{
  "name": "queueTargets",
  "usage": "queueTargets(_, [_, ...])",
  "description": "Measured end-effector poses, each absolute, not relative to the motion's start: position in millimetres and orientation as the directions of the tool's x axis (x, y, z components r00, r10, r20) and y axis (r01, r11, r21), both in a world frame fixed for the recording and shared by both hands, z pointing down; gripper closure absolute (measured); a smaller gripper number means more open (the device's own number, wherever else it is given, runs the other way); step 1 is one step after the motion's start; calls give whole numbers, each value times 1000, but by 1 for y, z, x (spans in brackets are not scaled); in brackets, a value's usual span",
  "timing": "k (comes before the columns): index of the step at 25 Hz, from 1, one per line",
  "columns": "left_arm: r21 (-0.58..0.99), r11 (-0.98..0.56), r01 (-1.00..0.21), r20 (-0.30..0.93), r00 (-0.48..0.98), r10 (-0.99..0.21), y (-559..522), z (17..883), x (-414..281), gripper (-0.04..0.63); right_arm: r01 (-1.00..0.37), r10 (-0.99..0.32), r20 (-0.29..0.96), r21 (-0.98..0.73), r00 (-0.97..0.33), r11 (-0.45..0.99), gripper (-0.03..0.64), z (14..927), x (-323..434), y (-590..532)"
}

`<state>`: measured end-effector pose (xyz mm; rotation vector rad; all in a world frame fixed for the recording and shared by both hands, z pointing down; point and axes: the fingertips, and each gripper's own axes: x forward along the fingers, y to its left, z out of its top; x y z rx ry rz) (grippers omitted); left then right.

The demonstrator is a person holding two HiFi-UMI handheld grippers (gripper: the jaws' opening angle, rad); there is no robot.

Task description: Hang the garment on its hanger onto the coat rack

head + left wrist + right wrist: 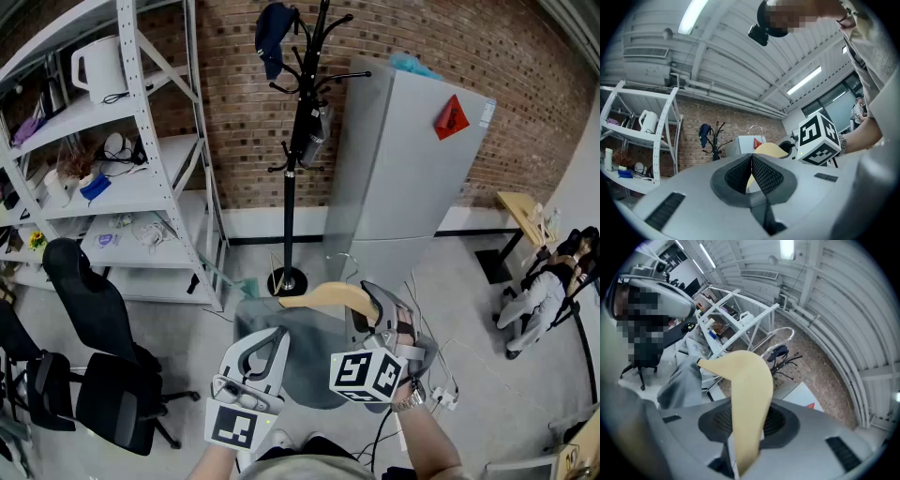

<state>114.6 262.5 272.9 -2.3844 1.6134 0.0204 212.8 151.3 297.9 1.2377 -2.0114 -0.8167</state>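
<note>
Our left gripper [272, 339], at 6 o'clock, has its jaws pressed together and empty. Our right gripper [378, 305], at 5 o'clock, clamps the hanger [328, 296].

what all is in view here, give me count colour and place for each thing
coat rack: one, black, back centre
cap: one, dark blue, on the coat rack's top hooks
cabinet: one, grey, right of the coat rack
shelving unit: one, white, left
kettle: one, white, top of the shelving unit
office chairs: two, black, lower left
desk: one, wood top, far right
seated person: one, far right
hanger: one, pale wood, in the right gripper
garment: one, grey, draped on the hanger
left gripper: one, grey, jaws together, empty
right gripper: one, grey, jaws closed on the hanger
</note>
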Motion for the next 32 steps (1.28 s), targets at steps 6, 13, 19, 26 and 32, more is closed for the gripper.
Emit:
queueTargets(6, [-289,-323,-901,-173,381,-908,283,255,118,594,-541,-902,162,753,-401,376,491,280,207,168])
queueTargets(13, [-282,-324,-903,-164,378,-911,303,251,156,594,-514,-870,170,748,-462,419,491,267,214,201])
queueTargets(19, [-297,-340,-892,-156,397,-905,322,260,172,594,-461,-857,218,767,-466,446,491,285,219,222])
queueTargets(26, [-284,-364,-887,-186,424,-887,322,261,151,594,-431,-884,233,804,-405,409,491,291,211,224])
queueTargets(32, [-310,-411,-857,-225,486,-845,316,250,116,594,-483,-926,209,805,-313,345,491,282,203,216])
